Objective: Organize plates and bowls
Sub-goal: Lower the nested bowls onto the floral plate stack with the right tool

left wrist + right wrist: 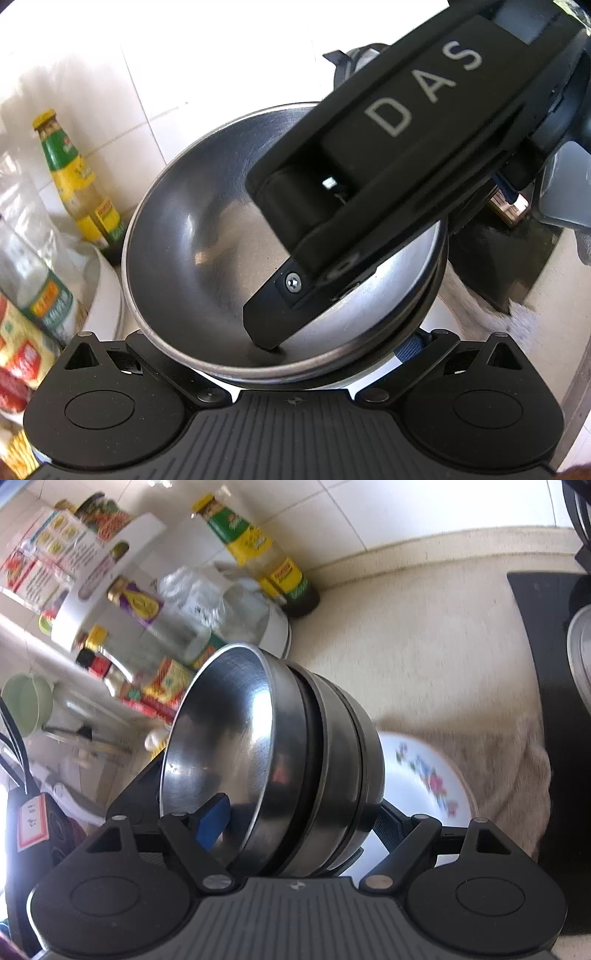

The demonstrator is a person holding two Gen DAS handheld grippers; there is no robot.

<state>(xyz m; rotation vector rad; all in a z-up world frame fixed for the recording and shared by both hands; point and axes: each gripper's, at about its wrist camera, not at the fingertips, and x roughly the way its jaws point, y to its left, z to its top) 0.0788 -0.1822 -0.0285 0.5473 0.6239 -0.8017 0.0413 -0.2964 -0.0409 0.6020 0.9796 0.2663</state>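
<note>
A tilted stack of nested steel bowls (280,760) hangs above the counter with its mouth facing left. My right gripper (299,823) is shut on it, its blue pad (212,823) inside the top bowl and the other finger (391,827) against the stack's underside. The left wrist view looks into the same bowl stack (192,236), where the right gripper's finger (273,314) reaches in from the upper right. My left gripper (277,354) stands wide under the near rim, its fingertips hidden. A floral plate (428,782) lies below on a towel.
A green-and-yellow sauce bottle (255,550) stands in the tiled corner, also seen as the bottle (62,166). Left of it are a white rack (107,568) of condiments, a bagged white dish (273,631) and a green cup (26,705). A black stove top (546,701) lies right.
</note>
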